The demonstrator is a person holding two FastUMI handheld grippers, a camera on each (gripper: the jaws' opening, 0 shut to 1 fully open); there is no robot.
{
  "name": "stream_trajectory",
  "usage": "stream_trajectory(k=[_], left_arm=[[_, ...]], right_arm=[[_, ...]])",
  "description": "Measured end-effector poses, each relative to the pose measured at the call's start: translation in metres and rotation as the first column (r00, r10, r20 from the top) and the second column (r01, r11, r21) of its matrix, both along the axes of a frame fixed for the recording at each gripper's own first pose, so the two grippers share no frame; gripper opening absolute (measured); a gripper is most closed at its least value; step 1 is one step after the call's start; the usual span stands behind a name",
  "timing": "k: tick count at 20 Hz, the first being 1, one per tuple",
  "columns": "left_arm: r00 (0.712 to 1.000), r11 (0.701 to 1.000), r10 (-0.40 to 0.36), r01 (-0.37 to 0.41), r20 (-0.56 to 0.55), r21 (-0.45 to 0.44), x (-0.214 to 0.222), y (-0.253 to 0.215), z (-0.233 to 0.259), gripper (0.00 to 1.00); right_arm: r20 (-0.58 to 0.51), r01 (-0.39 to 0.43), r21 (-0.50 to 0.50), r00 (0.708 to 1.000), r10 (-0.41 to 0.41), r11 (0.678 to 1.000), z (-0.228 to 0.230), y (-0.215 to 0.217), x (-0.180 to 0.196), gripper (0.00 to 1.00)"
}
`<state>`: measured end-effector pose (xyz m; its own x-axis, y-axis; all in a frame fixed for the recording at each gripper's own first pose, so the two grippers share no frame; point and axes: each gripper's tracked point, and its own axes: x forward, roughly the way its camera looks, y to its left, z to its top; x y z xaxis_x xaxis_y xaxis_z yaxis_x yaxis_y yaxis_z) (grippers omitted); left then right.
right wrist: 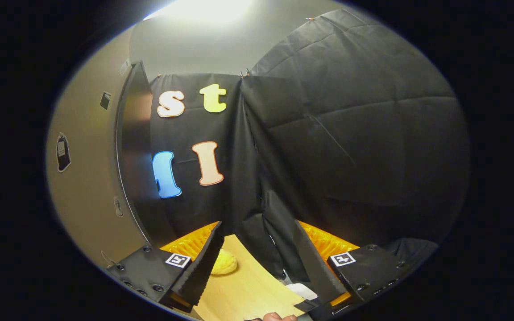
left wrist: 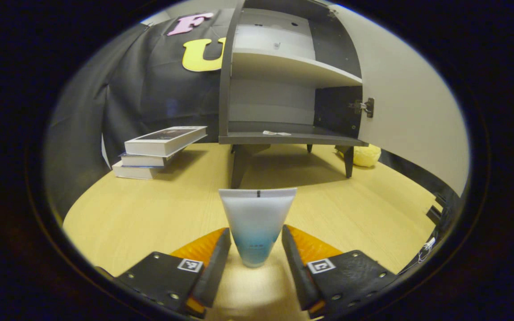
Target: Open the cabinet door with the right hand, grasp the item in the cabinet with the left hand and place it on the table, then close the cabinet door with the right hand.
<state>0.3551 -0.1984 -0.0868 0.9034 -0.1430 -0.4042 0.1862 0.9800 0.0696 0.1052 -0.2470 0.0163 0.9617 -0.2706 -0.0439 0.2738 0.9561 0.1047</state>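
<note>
Standing between the left claw [left wrist: 256,249] (fingers apart): tube [left wrist: 257,223].

A staged recording booth — black cloth walls [right wrist: 350,133] enclose a wooden table [left wrist: 150,209] with a small cabinet [left wrist: 283,89] and stacked books [left wrist: 161,149].

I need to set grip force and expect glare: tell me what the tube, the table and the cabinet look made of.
Tube: soft frosted plastic, apparently; translucent white fading to blue, flat crimped end up.
Table: pale wood or wood-look laminate; fine straight grain, slight sheen near the fingers.
Cabinet: painted or laminated board, matt grey; flat panels, light door on a metal hinge.
</note>
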Motion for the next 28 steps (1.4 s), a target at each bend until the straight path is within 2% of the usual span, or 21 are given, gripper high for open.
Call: stream_trajectory(k=[1, 2, 5, 9, 12, 16, 18, 19, 20, 21, 23, 24, 26, 28], left_arm=[[1.000, 1.000, 0.001, -0.001, 0.006, 0.007, -0.002, 0.001, 0.008, 0.89], [1.000, 1.000, 0.001, -0.001, 0.019, 0.012, -0.004, 0.003, 0.017, 0.93], [0.997, 1.000, -0.003, 0.005, 0.079, -0.020, -0.020, 0.000, 0.069, 0.93], [0.983, 0.999, 0.033, -0.027, 0.182, -0.037, -0.058, 0.007, 0.175, 0.92], [0.961, 0.994, 0.087, -0.065, 0.261, -0.092, -0.074, 0.009, 0.259, 0.92], [0.928, 0.989, 0.132, -0.102, 0.348, -0.104, -0.099, 0.000, 0.357, 0.92], [0.916, 0.987, 0.155, -0.125, 0.370, -0.103, -0.109, -0.011, 0.392, 0.88], [0.914, 0.984, 0.172, -0.145, 0.368, -0.100, -0.113, -0.016, 0.406, 0.92], [0.914, 0.983, 0.184, -0.161, 0.361, -0.093, -0.115, -0.023, 0.418, 0.88], [0.915, 0.980, 0.199, -0.176, 0.350, -0.097, -0.115, -0.029, 0.429, 0.88], [0.922, 0.972, 0.215, -0.172, 0.323, -0.158, -0.114, -0.049, 0.447, 0.89], [0.923, 0.966, 0.233, -0.182, 0.307, -0.186, -0.113, -0.051, 0.456, 0.89], [0.914, 0.951, 0.284, -0.231, 0.291, -0.204, -0.109, -0.043, 0.472, 0.92], [0.905, 0.942, 0.321, -0.275, 0.279, -0.190, -0.103, -0.033, 0.481, 0.88]], right_arm=[[-0.003, 0.004, -0.002, 1.000, -0.004, 1.000, -0.003, 0.000, -0.002, 0.98], [-0.008, 0.003, -0.006, 1.000, -0.003, 1.000, -0.005, 0.001, -0.006, 0.98], [-0.040, 0.000, -0.031, 0.999, -0.001, 1.000, -0.018, 0.003, -0.020, 0.98], [-0.031, -0.036, -0.005, 0.999, 0.035, 0.999, -0.015, 0.012, -0.030, 0.98], [0.000, -0.071, -0.013, 0.997, 0.071, 0.997, -0.008, 0.012, -0.030, 0.98], [0.035, -0.108, -0.030, 0.993, 0.109, 0.994, -0.001, 0.004, -0.030, 0.98], [0.045, -0.167, -0.043, 0.985, 0.169, 0.985, -0.002, 0.013, -0.031, 0.98], [0.041, -0.197, -0.053, 0.979, 0.199, 0.979, -0.005, 0.014, -0.031, 0.98], [0.032, -0.223, -0.046, 0.974, 0.225, 0.974, -0.009, 0.016, -0.031, 0.98], [0.023, -0.263, -0.033, 0.964, 0.264, 0.964, -0.013, 0.022, -0.032, 0.93], [0.019, -0.348, -0.007, 0.937, 0.349, 0.937, -0.015, 0.038, -0.033, 0.93], [0.015, -0.381, -0.008, 0.924, 0.381, 0.924, -0.015, 0.043, -0.033, 0.98], [-0.001, -0.421, -0.021, 0.907, 0.421, 0.907, -0.014, 0.048, -0.035, 0.98], [0.003, -0.452, -0.032, 0.892, 0.453, 0.891, -0.004, 0.060, -0.038, 0.98]])
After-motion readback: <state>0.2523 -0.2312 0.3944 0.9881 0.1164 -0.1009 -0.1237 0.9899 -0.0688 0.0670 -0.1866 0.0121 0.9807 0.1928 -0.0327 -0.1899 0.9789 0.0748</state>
